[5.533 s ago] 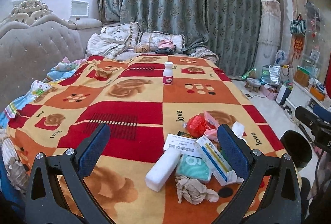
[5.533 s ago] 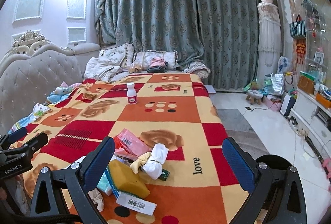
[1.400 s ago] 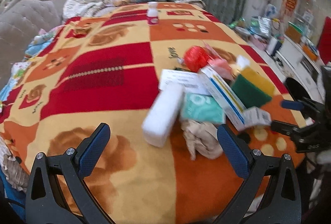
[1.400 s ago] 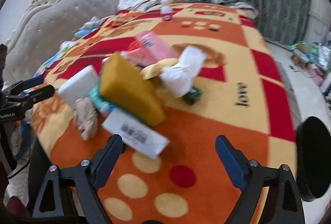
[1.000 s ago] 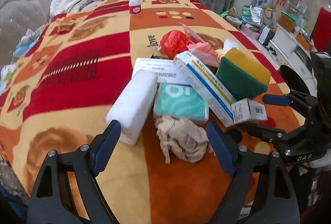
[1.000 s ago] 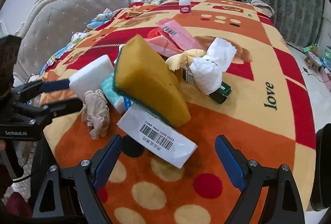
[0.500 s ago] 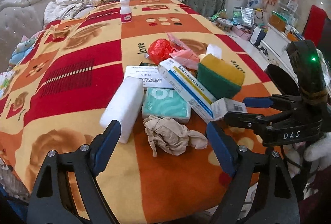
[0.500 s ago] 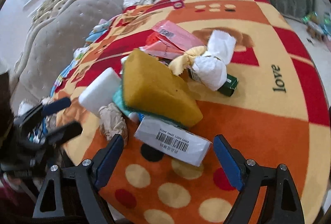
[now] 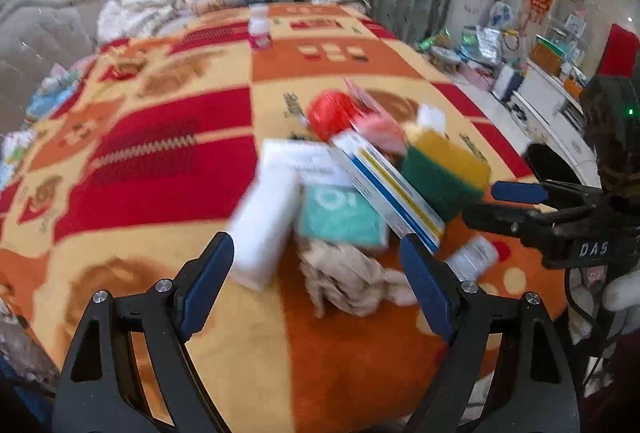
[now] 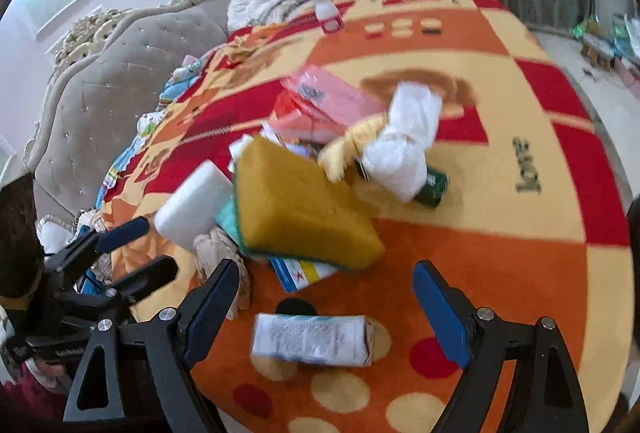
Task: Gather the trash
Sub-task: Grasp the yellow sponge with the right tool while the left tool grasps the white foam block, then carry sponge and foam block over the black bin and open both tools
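A heap of trash lies on the patterned blanket (image 9: 160, 169) near the bed's foot. It holds a yellow-green sponge (image 10: 304, 209), a white foam block (image 9: 264, 225), a crumpled beige tissue (image 9: 344, 277), a teal packet (image 9: 340, 217), a long striped box (image 9: 388, 185), a red wad (image 9: 332, 113), and a small white box (image 10: 312, 339). My left gripper (image 9: 316, 285) hangs open above the beige tissue. My right gripper (image 10: 326, 313) stands open, with the small white box between its fingers but untouched.
A white bottle (image 9: 258, 29) stands far up the bed, before the pillows. A white tissue (image 10: 404, 153), a green carton (image 10: 432, 189) and a pink packet (image 10: 332, 93) lie behind the sponge. A padded headboard (image 10: 120, 101) rises left. A dark round object (image 9: 552, 163) sits beside the bed.
Both views have shifted and blurred. In the right wrist view the scene has rolled, and the small white box has slid down the picture to lie between the fingers. Both grippers stay open.
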Demonstrator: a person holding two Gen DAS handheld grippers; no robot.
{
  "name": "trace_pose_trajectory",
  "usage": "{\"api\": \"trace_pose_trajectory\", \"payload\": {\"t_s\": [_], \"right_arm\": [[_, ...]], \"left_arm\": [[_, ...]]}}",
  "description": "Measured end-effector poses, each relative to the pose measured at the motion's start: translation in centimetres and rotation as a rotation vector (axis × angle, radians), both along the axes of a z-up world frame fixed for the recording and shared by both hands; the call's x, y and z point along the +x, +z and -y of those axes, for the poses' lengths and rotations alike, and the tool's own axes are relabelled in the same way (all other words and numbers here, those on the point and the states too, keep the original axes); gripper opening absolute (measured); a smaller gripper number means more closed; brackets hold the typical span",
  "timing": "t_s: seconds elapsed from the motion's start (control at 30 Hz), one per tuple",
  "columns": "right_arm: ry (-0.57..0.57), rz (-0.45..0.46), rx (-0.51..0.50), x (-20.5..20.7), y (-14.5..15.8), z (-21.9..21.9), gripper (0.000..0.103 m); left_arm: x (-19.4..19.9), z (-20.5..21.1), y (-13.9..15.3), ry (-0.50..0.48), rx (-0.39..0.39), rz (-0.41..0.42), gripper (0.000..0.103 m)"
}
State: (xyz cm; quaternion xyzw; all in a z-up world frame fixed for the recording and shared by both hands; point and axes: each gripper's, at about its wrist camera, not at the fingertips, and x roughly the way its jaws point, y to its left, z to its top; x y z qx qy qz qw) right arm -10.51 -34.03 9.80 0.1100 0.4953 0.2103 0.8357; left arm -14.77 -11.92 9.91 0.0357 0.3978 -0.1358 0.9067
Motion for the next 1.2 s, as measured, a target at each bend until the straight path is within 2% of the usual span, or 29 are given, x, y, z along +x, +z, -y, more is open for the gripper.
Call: {"api": "trace_pose_trajectory", "payload": {"t_s": [0.2, 0.23, 0.27, 0.3, 0.33, 0.43, 0.47, 0.5, 0.53, 0.67, 0.8, 0.87, 1.0, 1.2], "right_arm": [[0.052, 0.08, -0.055, 1.7, -0.1, -2.3, 0.086], [0.057, 0.079, -0.057, 2.0, -0.4, -2.5, 0.081], [0.062, 0.08, -0.053, 2.2, -0.5, -2.7, 0.066], [0.077, 0.08, -0.032, 2.4, -0.6, -2.8, 0.055], [0.087, 0.075, -0.024, 2.6, -0.7, -2.8, 0.052], [0.096, 0.097, -0.019, 2.4, -0.5, -2.4, 0.049], [0.097, 0.1, -0.013, 2.3, -0.4, -2.3, 0.048], [0.098, 0.102, -0.002, 2.3, -0.2, -2.0, 0.048], [0.101, 0.103, 0.005, 2.2, -0.1, -1.9, 0.047], [0.118, 0.115, 0.049, 1.7, 1.0, -1.1, 0.044], [0.104, 0.119, 0.127, 1.1, 2.4, 0.6, 0.044], [0.088, 0.132, 0.155, 0.8, 3.3, 1.9, 0.044], [0.031, 0.154, 0.162, 0.5, 4.7, 4.8, 0.044], [-0.109, 0.168, 0.103, -0.5, 5.2, 11.2, 0.044]], "left_arm": [[2.2, -1.8, -0.6, 0.077, 0.045, 0.002, 0.085], [2.6, -1.9, -1.0, 0.084, 0.067, -0.003, 0.085], [3.0, -2.0, -1.4, 0.091, 0.087, -0.009, 0.085], [3.4, -2.2, -1.9, 0.091, 0.096, -0.014, 0.085], [3.7, -2.3, -2.2, 0.091, 0.098, -0.019, 0.085], [4.6, -2.4, -3.2, 0.069, 0.087, -0.044, 0.082], [4.8, -2.2, -3.4, 0.055, 0.082, -0.051, 0.064], [4.9, -2.1, -3.6, 0.047, 0.085, -0.065, 0.038], [5.0, -2.0, -3.8, 0.044, 0.08, -0.083, 0.029], [4.8, -2.2, -3.2, 0.037, 0.039, -0.106, 0.029], [4.2, -2.6, -0.3, 0.032, -0.067, -0.099, 0.029], [3.8, -1.8, 1.4, 0.018, -0.068, -0.064, 0.029], [3.4, 1.0, 4.1, -0.055, -0.103, -0.04, 0.029], [3.6, 8.7, 6.3, -0.199, -0.141, -0.038, 0.029]]}}
